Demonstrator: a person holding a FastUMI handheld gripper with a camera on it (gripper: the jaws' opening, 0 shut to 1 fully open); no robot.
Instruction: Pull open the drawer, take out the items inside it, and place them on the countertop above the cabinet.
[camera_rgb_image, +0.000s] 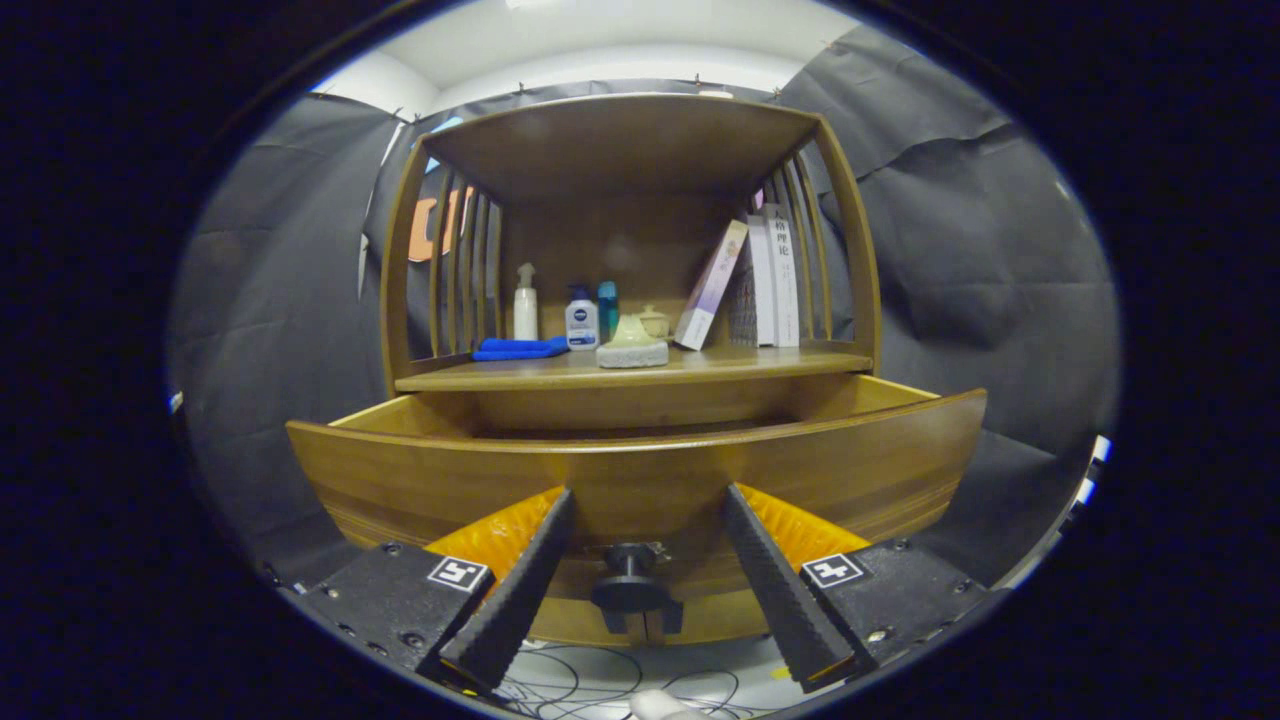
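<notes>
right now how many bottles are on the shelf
3, in a row behind the blue cloth: a white pump bottle, a white bottle with a blue cap, then a teal one. More may hide behind the books.

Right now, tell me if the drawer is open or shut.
Open: the drawer front stands well forward of the cabinet, side walls showing. The open gripper straddles its knob without touching.

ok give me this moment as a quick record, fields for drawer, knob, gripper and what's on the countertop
drawer: drawer pulled open, contents hidden behind its front panel
knob: dark knob on the drawer front, between the fingers, untouched
gripper: gripper open, fingers spread to either side of the knob, tips against the drawer front
countertop: countertop holds a blue cloth, bottles, a pale sponge-like block and books at the right
task state: nothing taken out yet, as far as can be seen
</notes>
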